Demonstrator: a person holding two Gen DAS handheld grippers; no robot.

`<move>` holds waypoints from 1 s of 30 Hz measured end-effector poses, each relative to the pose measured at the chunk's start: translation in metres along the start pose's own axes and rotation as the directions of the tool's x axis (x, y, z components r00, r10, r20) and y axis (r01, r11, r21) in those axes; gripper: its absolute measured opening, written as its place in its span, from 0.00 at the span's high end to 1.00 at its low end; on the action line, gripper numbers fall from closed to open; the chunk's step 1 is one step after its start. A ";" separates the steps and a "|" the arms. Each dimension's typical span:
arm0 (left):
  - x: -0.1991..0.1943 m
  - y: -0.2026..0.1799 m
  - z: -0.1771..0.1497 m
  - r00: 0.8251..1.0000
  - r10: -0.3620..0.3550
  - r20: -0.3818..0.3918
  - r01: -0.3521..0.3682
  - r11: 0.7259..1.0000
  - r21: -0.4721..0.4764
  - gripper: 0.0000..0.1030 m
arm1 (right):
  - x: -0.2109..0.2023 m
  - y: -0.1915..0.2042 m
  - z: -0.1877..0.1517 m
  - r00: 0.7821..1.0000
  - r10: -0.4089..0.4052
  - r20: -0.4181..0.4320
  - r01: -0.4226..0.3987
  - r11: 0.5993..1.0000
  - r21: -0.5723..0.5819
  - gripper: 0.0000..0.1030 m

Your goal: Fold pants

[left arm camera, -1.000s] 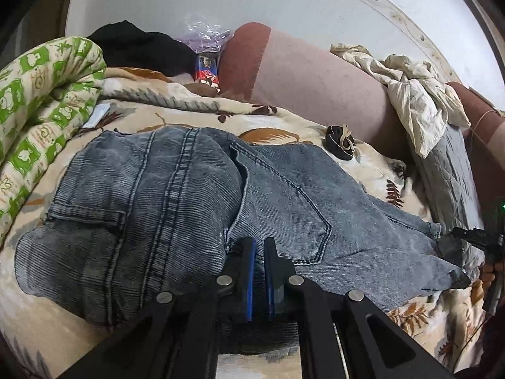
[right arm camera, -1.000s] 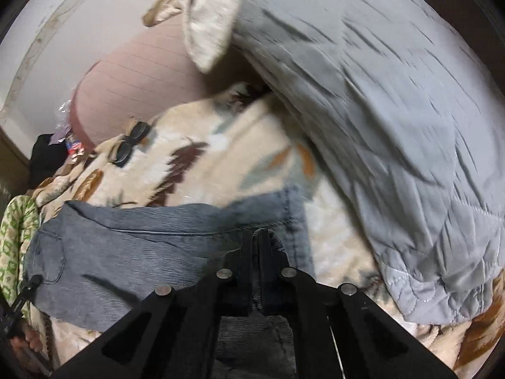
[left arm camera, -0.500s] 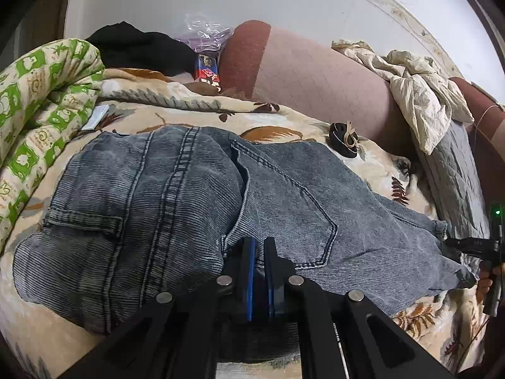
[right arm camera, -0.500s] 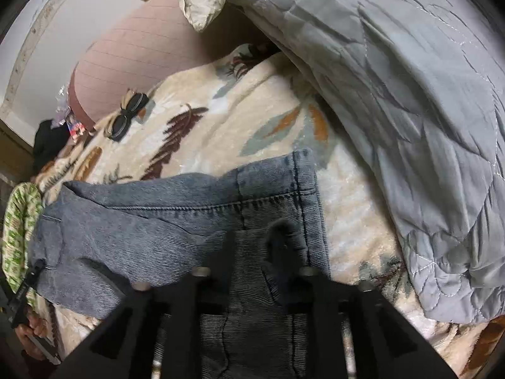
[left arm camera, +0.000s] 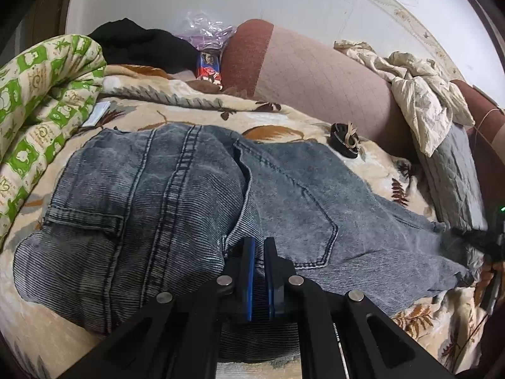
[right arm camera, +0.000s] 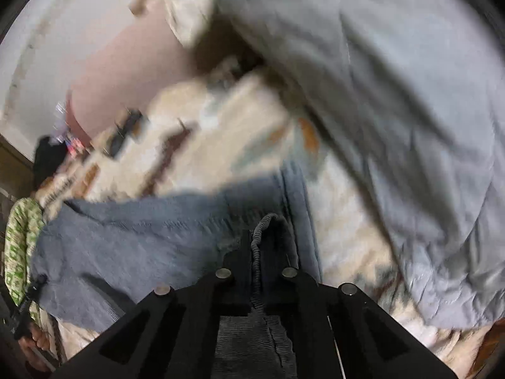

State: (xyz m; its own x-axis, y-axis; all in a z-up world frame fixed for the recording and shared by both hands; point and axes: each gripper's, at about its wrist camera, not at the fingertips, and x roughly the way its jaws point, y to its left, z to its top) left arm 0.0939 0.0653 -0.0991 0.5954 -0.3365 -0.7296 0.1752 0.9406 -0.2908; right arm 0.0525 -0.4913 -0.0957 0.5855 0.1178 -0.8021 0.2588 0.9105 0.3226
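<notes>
- Between the left gripper [left arm camera: 258, 252] fingers: waist end of the jeans [left arm camera: 176, 208], at the near edge of the bed. Jaws nearly together, blue pads pinching a fold of denim.
- Right gripper [right arm camera: 259, 246]: jaws clamped on a ridge of denim at the leg-hem end, cloth bunched up between the fingers. Right wrist view is motion-blurred, so detail there is poor.
- Jeans lie lengthwise across the leaf-print blanket [left arm camera: 195, 120]: waist and back pockets toward the bed's left side, legs running to the right, hems close to the grey quilt [right arm camera: 394, 101].
- Step in hand, my read: both ends are gripped and the pair looks already doubled leg on leg, so this is the setup for the lengthwise fold, hem to waist.
- Next move calls for: lift the hem end clear of the blanket, carry it over toward the waist, keep the left grip as anchor, keep edges aligned. Risk: denim is heavy and may slip from a small pinch or drag the blanket.
- Containers: none in view that hold anything. Nearest is a clear plastic bag [left arm camera: 205, 28] at the far edge by the bolster [left arm camera: 315, 75]; contents not readable.
- Other clutter: green-print quilt [left arm camera: 38, 94] at left edge, dark hair clip [left arm camera: 345, 142] on the blanket past the jeans.
</notes>
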 end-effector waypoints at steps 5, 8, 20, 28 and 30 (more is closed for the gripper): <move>0.002 0.001 -0.003 1.000 0.007 -0.013 -0.007 1.000 0.003 0.93 | -0.026 -0.002 0.016 0.984 0.030 0.175 -0.039 0.998 0.049 0.97; 0.000 0.001 -0.004 1.000 0.007 -0.009 -0.007 1.000 0.005 0.93 | -0.019 -0.008 0.022 0.982 0.008 0.190 -0.023 0.997 0.078 0.97; -0.004 0.008 -0.002 1.000 0.027 -0.005 -0.027 1.000 -0.016 0.93 | -0.027 0.000 0.003 0.980 -0.111 0.163 0.102 0.993 0.064 0.55; -0.009 0.016 -0.006 0.999 0.041 -0.008 -0.041 0.999 -0.016 0.93 | -0.014 0.066 -0.063 0.996 -0.069 -0.063 0.059 0.988 -0.140 0.53; -0.007 0.016 -0.008 0.998 0.066 -0.022 -0.066 0.998 0.007 0.93 | 0.002 0.066 -0.077 0.983 -0.125 -0.132 0.101 0.980 -0.172 0.53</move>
State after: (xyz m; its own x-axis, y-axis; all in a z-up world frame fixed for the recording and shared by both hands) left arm 0.0862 0.0825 -0.1041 0.5883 -0.2742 -0.7607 0.1410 0.9611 -0.2374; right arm 0.0116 -0.4010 -0.1146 0.4417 0.0544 -0.8955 0.1805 0.9724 0.1481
